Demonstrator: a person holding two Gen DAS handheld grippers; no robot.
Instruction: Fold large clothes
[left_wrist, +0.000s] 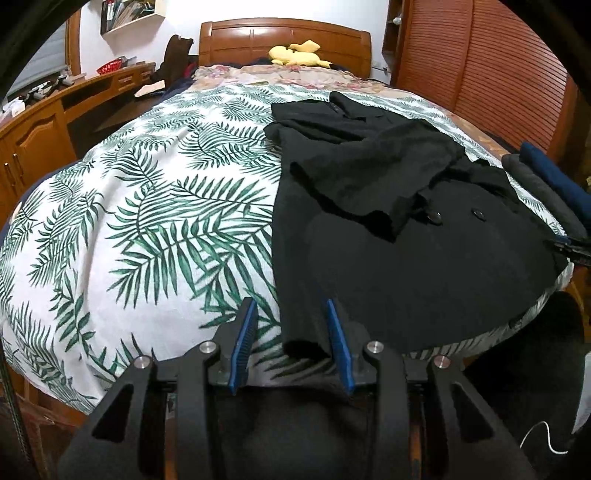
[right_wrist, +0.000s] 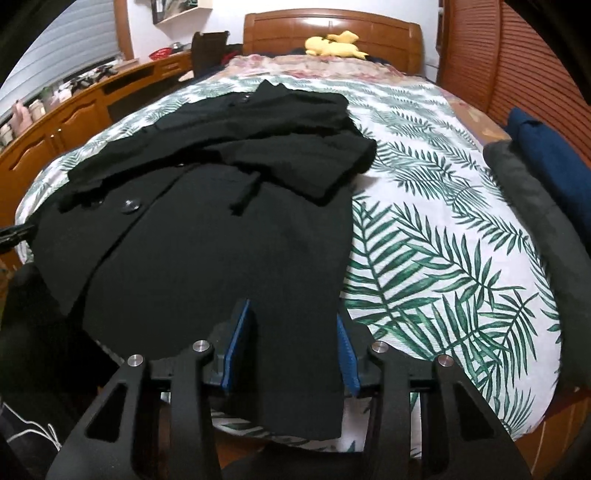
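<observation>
Black coat (right_wrist: 207, 229), one; folded garments (right_wrist: 546, 192), two; grippers, two.

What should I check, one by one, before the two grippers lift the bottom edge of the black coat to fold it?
1. Black coat lies flat on the leaf-print bedspread: ok at the hem, not ok higher up, where a sleeve is bunched.
2. Left gripper at a hem corner: ok; cloth between its jaws.
3. Right gripper at the hem: ok; cloth between its jaws.
4. Both pads press the cloth: cannot tell.
5. Folded clothes clear of the coat: ok.
</observation>
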